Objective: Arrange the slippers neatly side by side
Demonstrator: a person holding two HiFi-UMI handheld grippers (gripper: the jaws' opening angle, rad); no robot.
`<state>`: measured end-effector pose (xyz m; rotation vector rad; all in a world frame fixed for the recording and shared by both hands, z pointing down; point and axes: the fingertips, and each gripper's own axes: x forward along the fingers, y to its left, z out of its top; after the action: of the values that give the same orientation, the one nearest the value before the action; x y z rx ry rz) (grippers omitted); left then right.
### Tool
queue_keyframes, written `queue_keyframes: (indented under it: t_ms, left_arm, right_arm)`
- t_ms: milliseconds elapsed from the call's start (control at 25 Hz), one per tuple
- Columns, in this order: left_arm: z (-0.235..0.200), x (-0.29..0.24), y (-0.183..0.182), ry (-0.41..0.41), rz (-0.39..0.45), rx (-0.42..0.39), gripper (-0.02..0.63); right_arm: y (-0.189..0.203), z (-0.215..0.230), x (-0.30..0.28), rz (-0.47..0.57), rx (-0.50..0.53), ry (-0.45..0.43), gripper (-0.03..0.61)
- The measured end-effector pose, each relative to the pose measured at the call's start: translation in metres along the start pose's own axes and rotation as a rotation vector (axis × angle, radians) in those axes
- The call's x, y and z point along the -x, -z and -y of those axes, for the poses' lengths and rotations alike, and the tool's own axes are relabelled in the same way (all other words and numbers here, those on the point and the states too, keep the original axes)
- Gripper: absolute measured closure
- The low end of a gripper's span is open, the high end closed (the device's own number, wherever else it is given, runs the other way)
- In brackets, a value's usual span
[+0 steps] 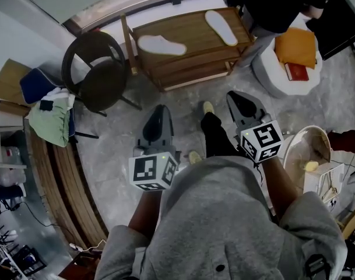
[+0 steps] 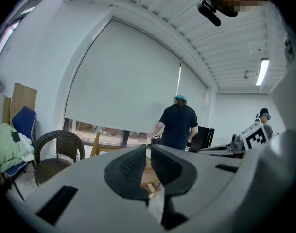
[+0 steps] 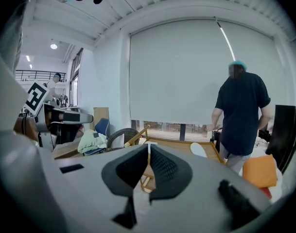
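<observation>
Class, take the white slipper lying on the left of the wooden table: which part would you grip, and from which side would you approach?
Probably its near long edge, toward the narrower end. The slipper lies flat and lengthwise on the wooden table, so jaws coming in from the table's open front side could pinch that thin rim.

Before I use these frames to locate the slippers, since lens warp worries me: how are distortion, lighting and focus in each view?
Head view: strong fisheye bows the wooden table; the light is even and the white slippers are crisp. Left gripper view: dark rounded corners, the ceiling lamp glares, and the near hand-held gripper is slightly soft. Right gripper view: same warp, evenly bright blind.
</observation>
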<state>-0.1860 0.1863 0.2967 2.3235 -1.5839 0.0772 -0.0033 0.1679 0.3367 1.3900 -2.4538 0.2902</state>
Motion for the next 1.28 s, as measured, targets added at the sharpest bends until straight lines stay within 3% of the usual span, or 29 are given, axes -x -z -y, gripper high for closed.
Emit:
queue_keyframes:
  t_ms: [600,1280]
  left_arm:
    - [-0.034,-0.102,-0.028,-0.076,-0.020,0.005,0.575]
    - [-0.030,-0.230,-0.053,-0.139,-0.064,0.014,0.575]
  right_arm:
    - [-0.026,0.096,-0.086,-0.021,0.008,0.008,0.548]
    - [-0.042,0.205,-0.170,-0.063,-0.045,-0.037,0.548]
